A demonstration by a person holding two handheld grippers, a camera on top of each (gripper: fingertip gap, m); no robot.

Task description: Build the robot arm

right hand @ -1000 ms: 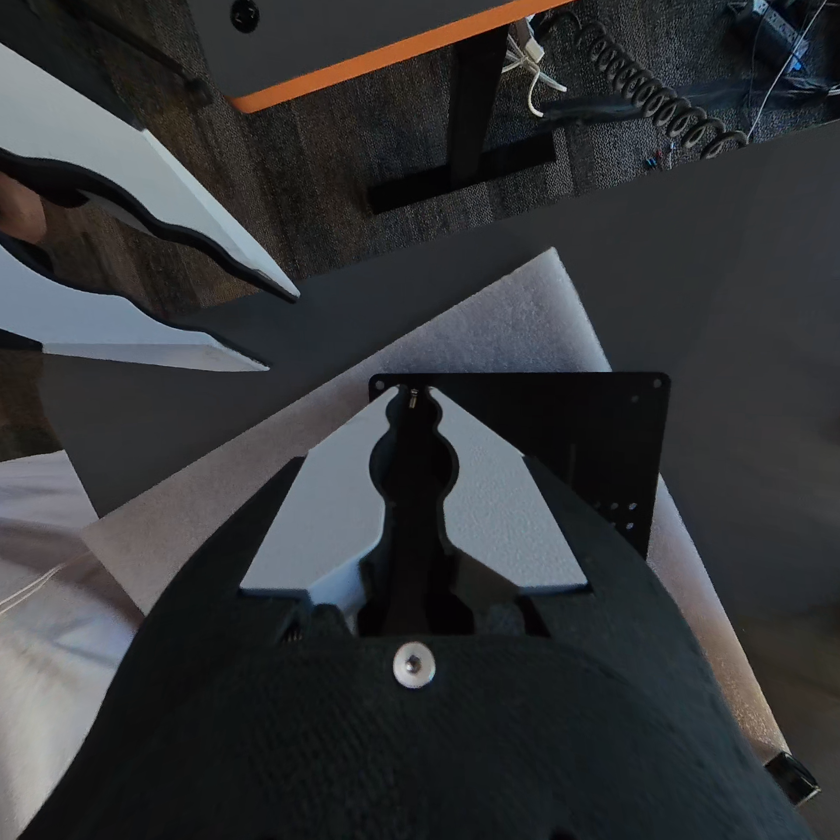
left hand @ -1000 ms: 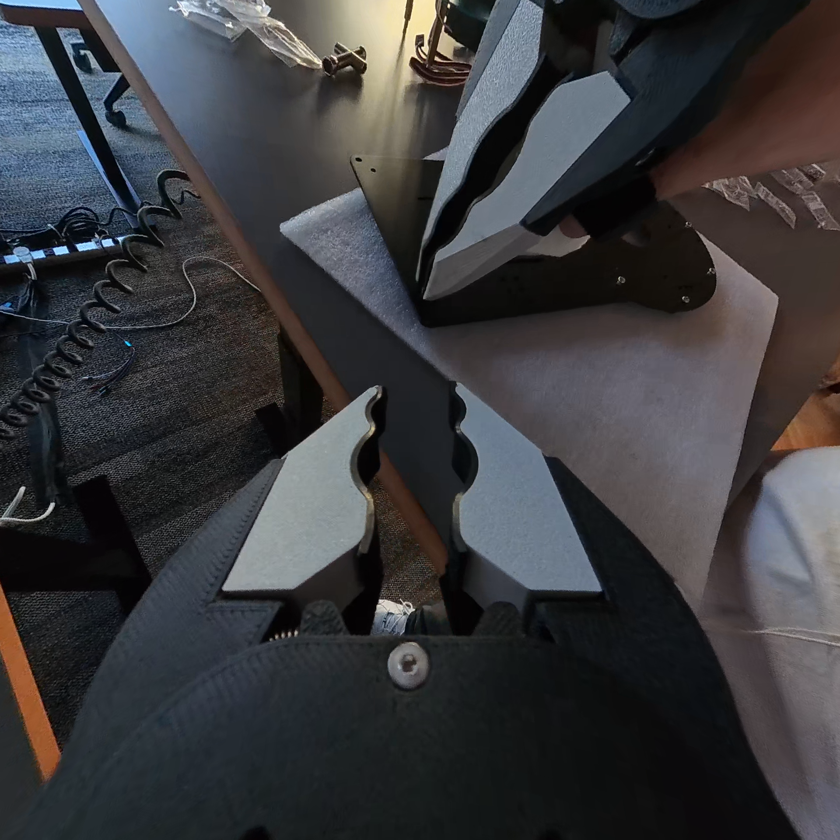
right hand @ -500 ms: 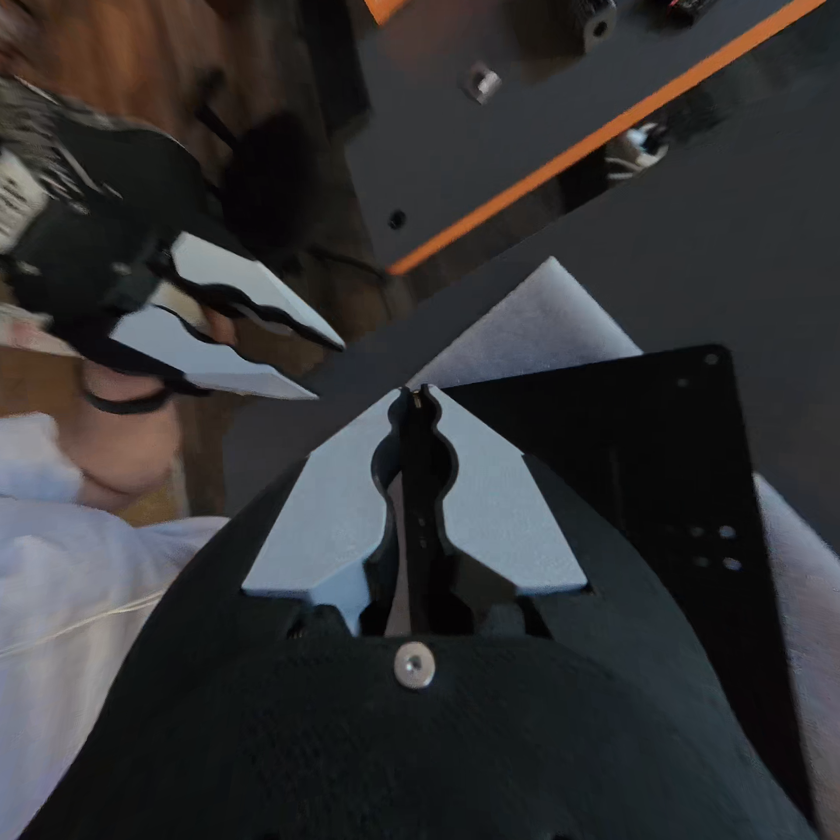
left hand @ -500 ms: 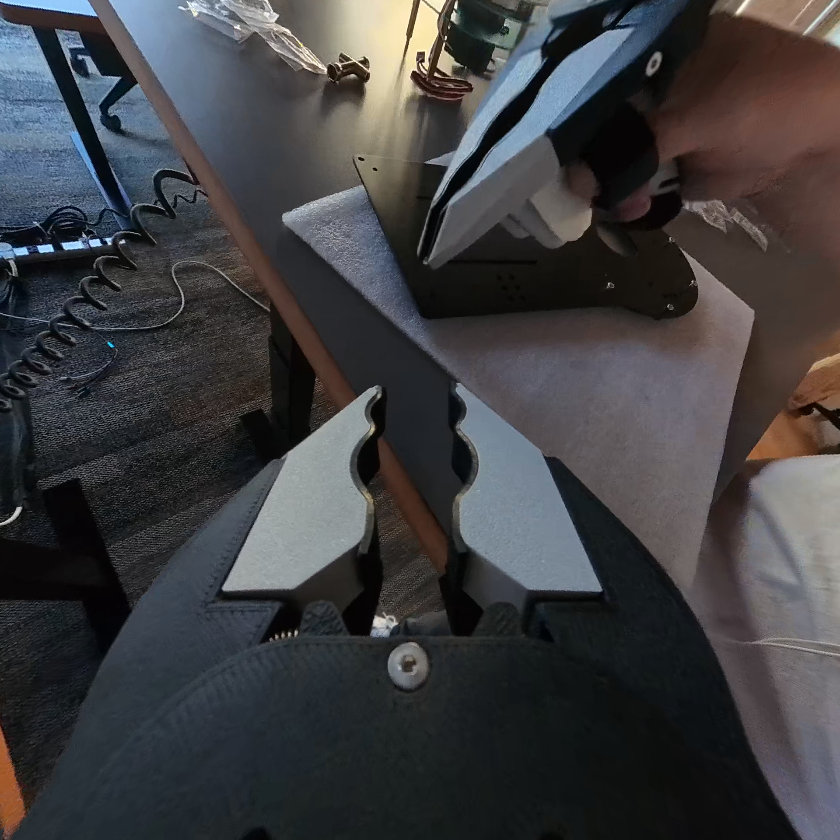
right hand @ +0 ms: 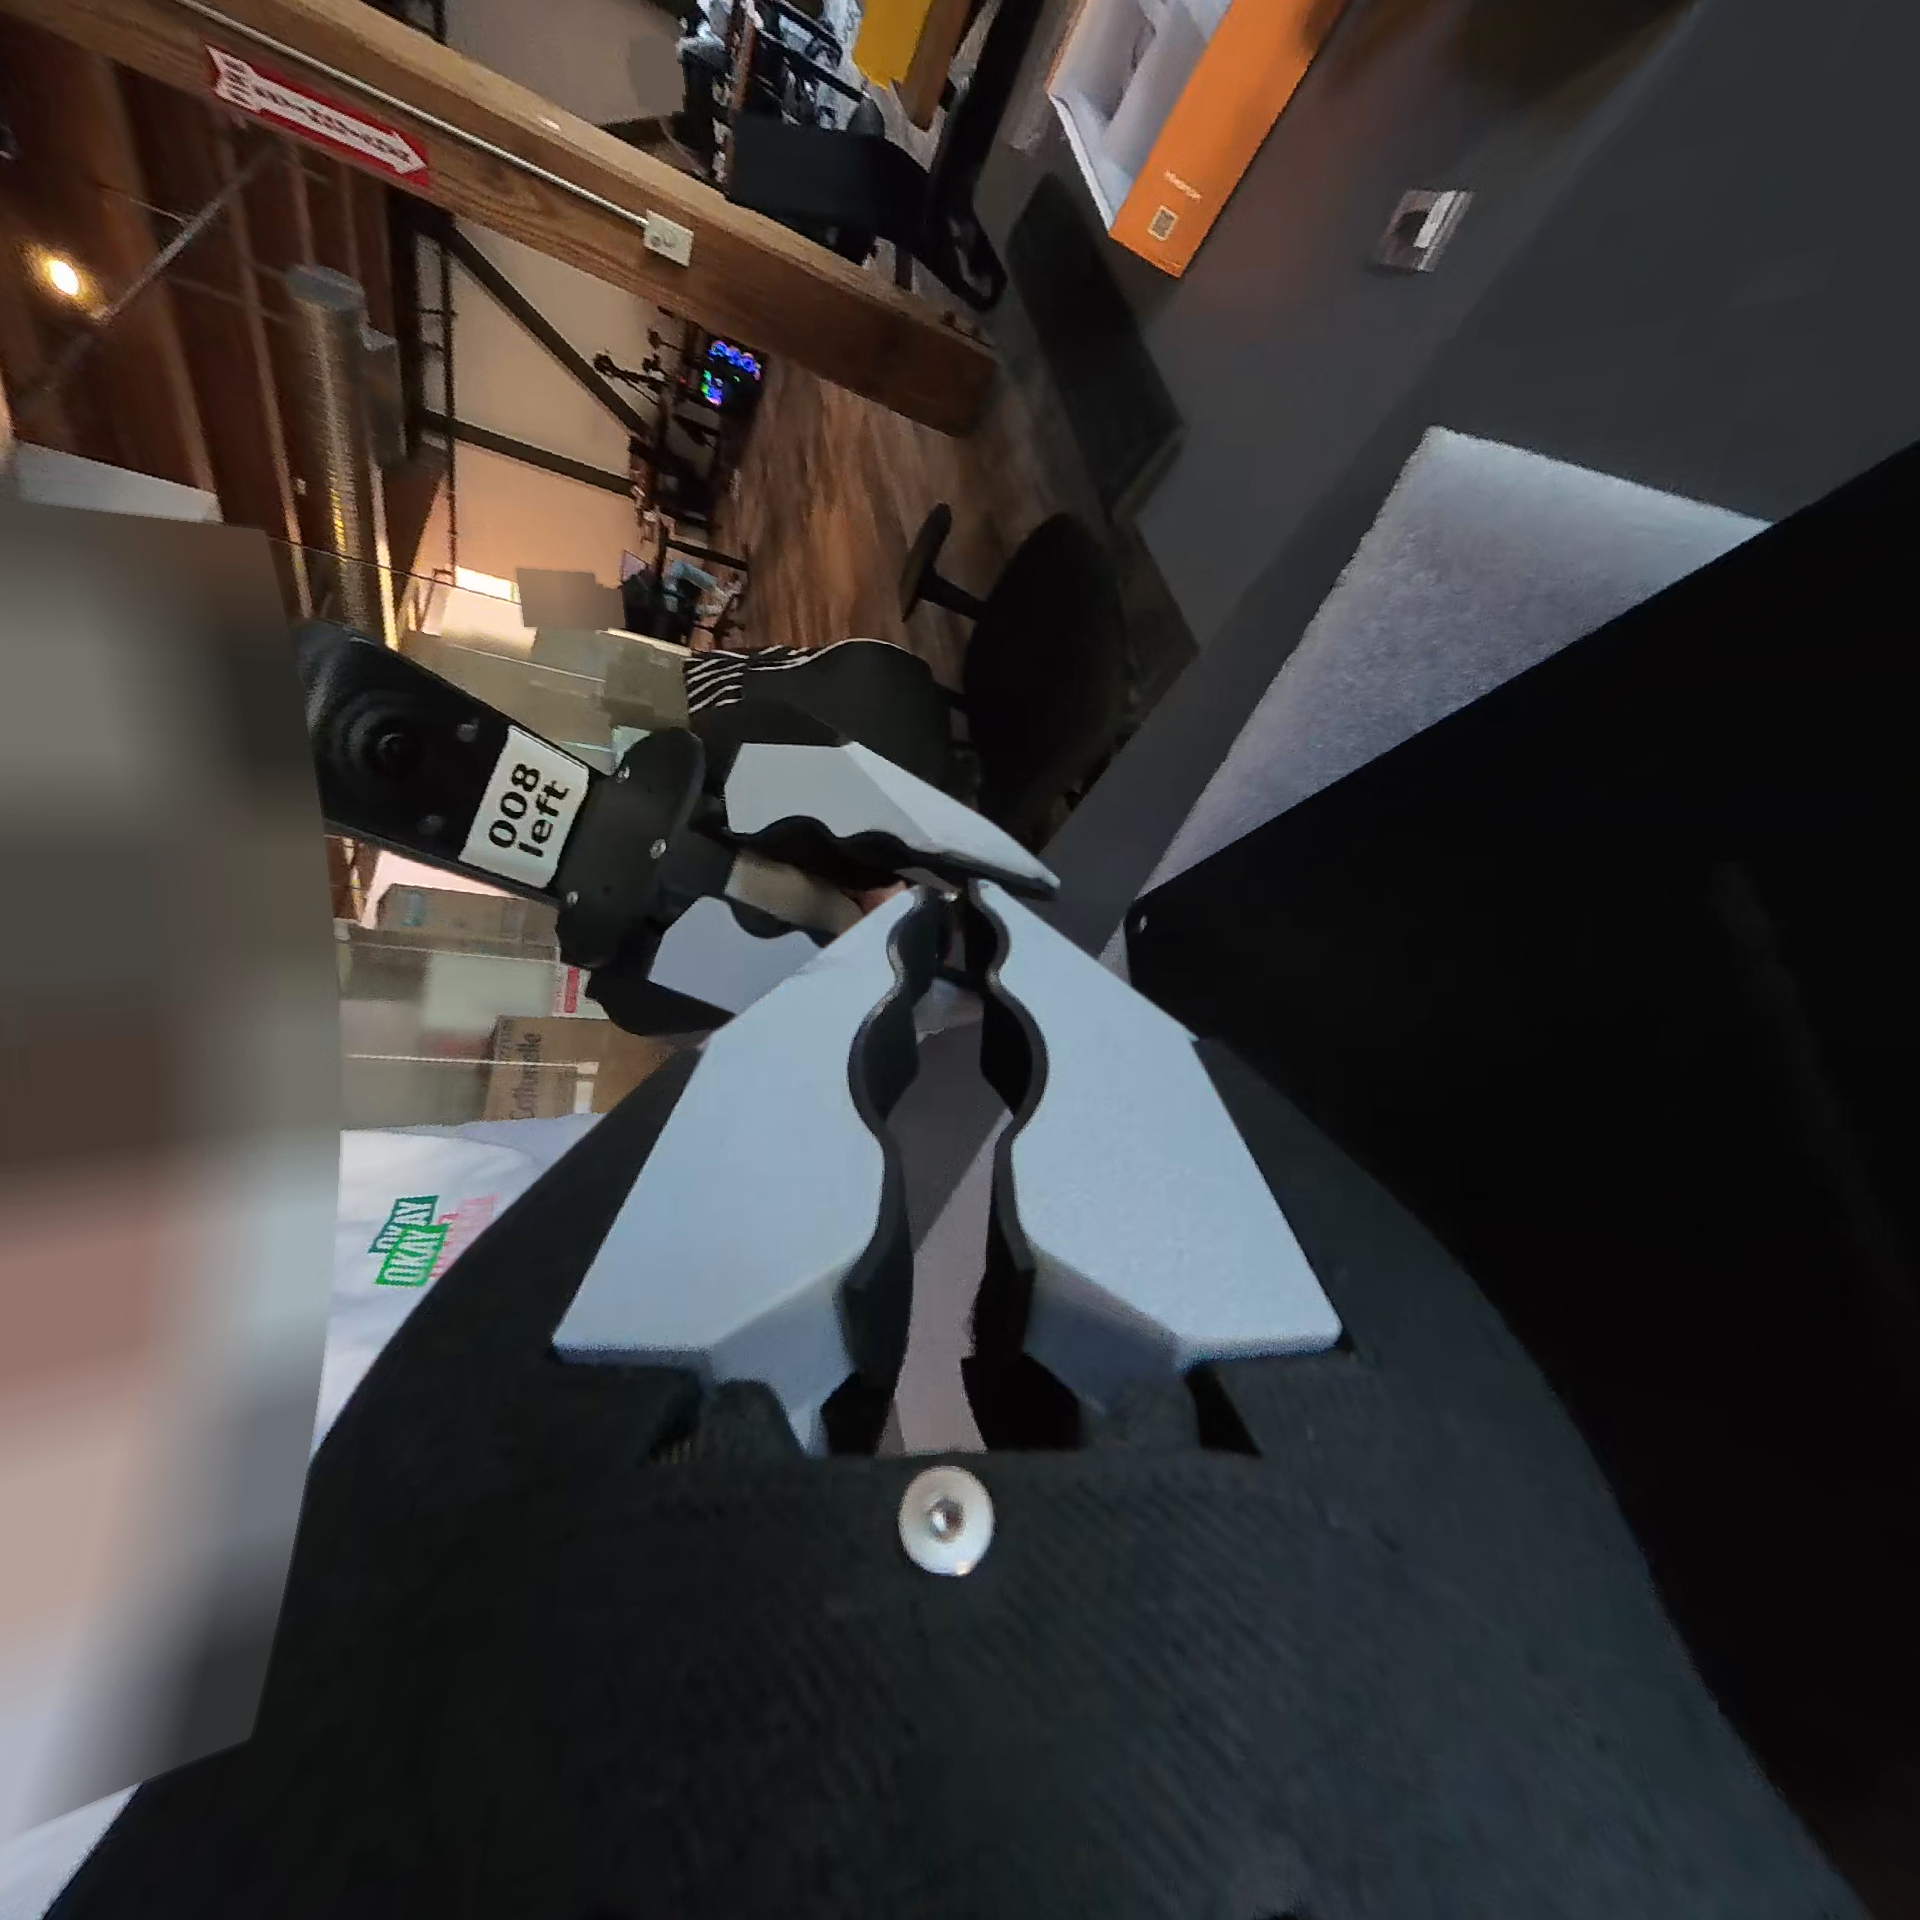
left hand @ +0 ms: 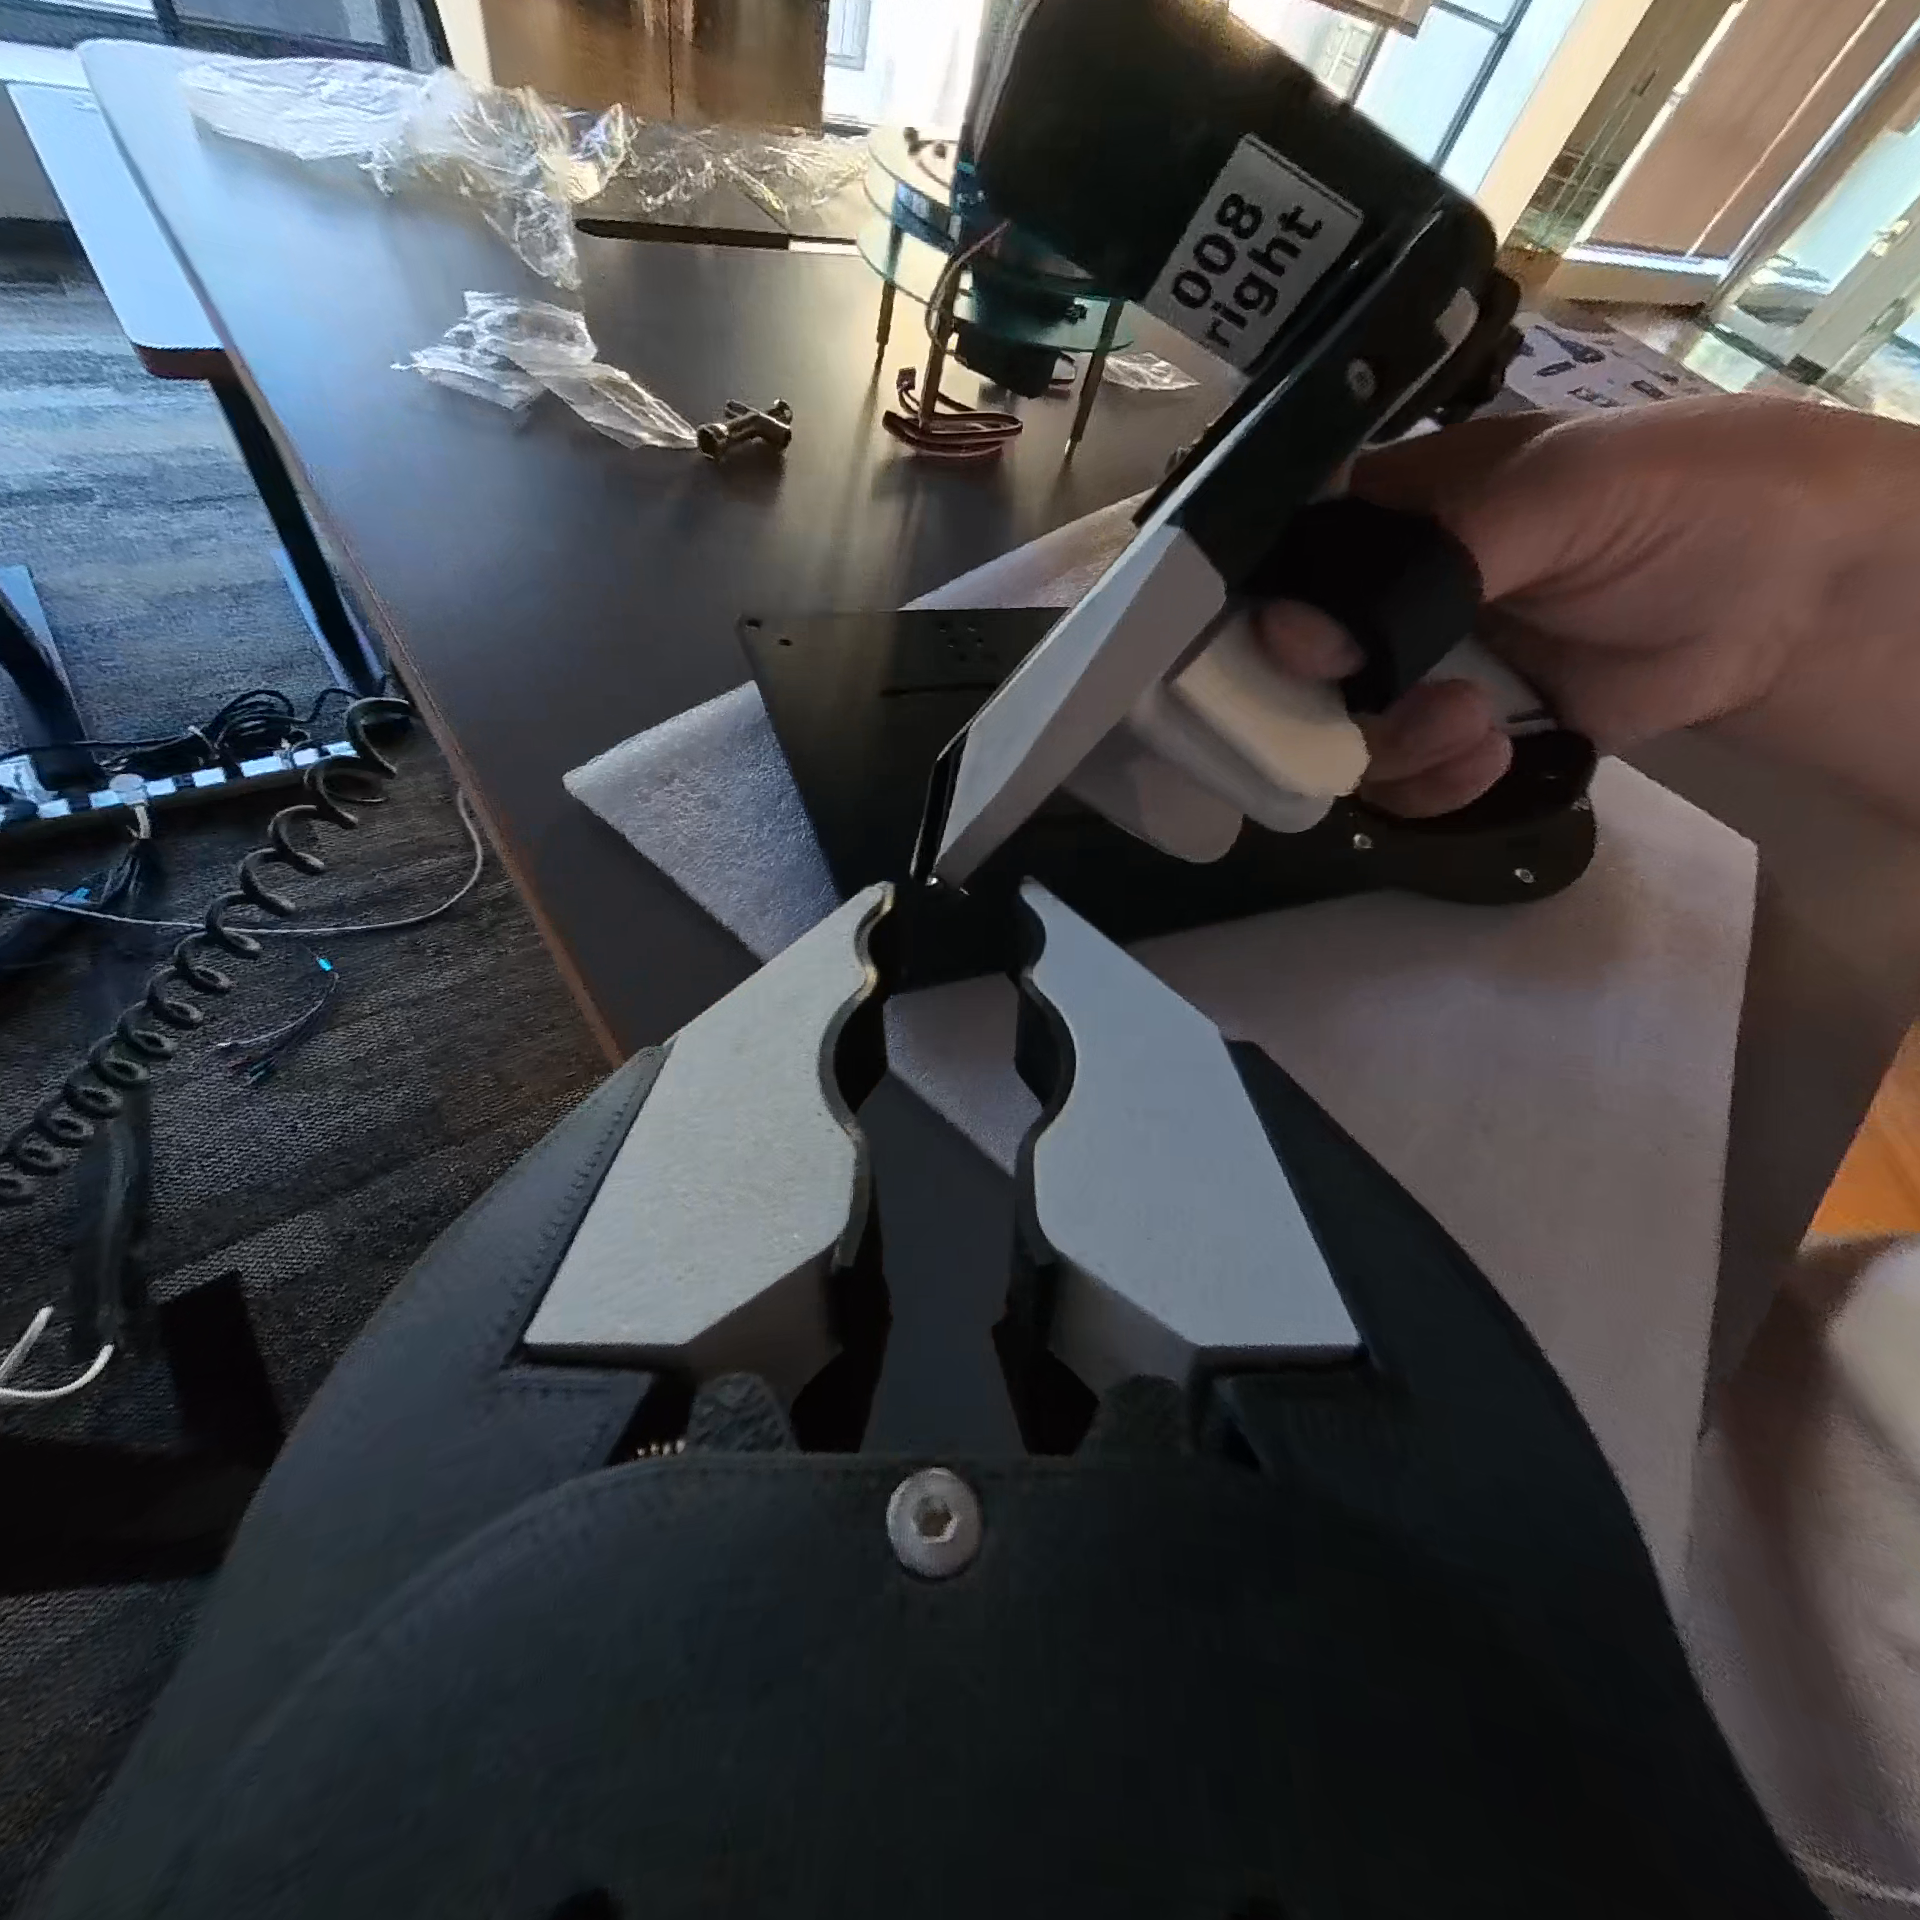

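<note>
My right gripper (right hand: 943,902) is shut on a small silver screw (right hand: 940,894) at its very tips. In the left wrist view it (left hand: 932,881) comes down from the upper right, held by a hand (left hand: 1662,623). Its tips sit between the tips of my open left gripper (left hand: 953,906), which holds nothing. Both hover at the near corner of a black metal plate (left hand: 862,707) that lies on a white foam sheet (left hand: 1351,1039). The right wrist view shows the plate (right hand: 1558,987), the foam (right hand: 1455,582) and a left gripper finger (right hand: 883,805).
The dark table (left hand: 540,540) has its edge running diagonally on the left. At the back lie clear plastic bags (left hand: 499,135), a cross-shaped metal tool (left hand: 743,426) and a round clear-disc assembly with wires (left hand: 997,301). A power strip (left hand: 156,779) and coiled cable (left hand: 208,935) lie on the carpet. Only a small space, under 4 cm, lies between the two pairs of fingers.
The right gripper swung round and brought its tips, still holding the screw, down between the left gripper's tips. The left gripper moved forward to the plate's corner and stayed open.
</note>
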